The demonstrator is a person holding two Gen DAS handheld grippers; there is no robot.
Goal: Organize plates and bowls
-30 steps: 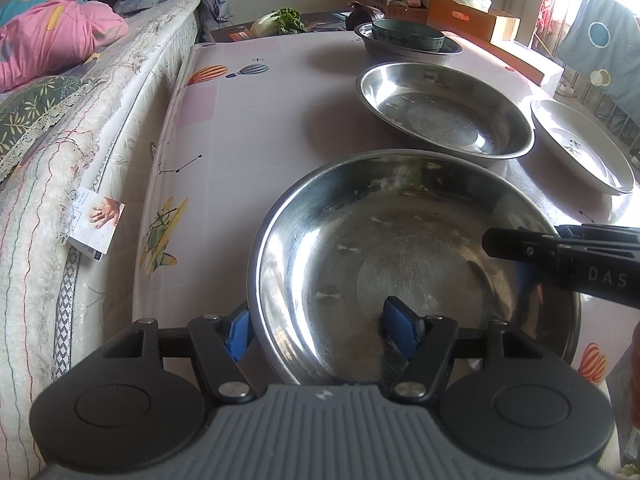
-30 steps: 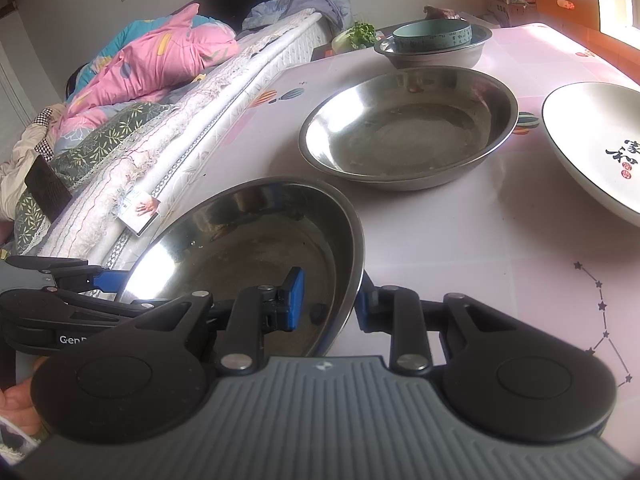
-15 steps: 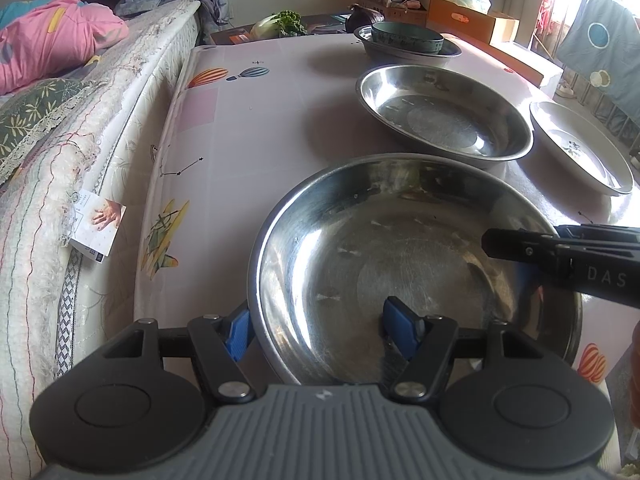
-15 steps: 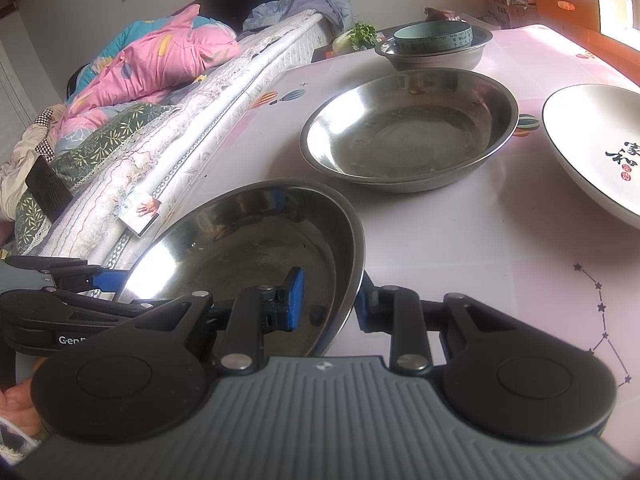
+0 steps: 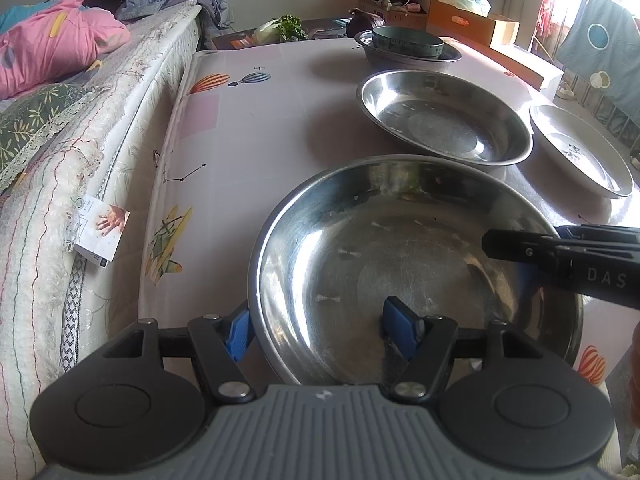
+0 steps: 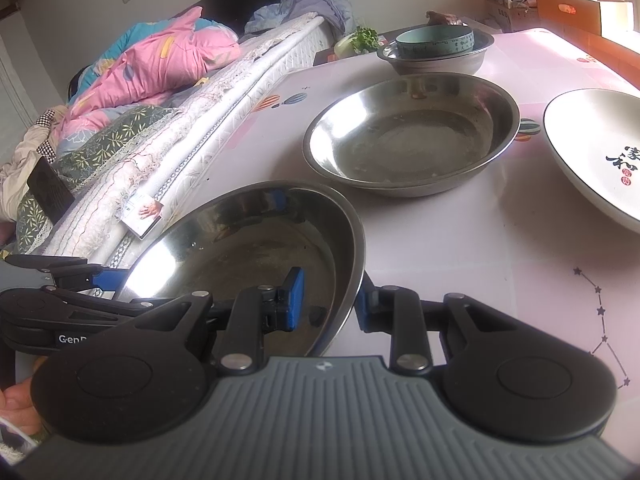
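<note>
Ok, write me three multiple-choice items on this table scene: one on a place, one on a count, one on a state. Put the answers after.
1. Where does the teal bowl sit?
A. Inside a steel bowl at the table's far end
B. On the white plate
C. On the bed

2. How many wide steel pans are in view?
A. One
B. Two
C. Four

3. How is the near steel pan held?
A. By neither gripper
B. By the left gripper alone
C. By both grippers, one on each side of its rim

Answers:
1. A, the teal bowl nests in the steel bowl beyond the far steel pan.
2. B, one near pan and one farther along the pink table, beside the white plate.
3. C, the left gripper and right gripper each have blue fingers straddling the rim.
</note>
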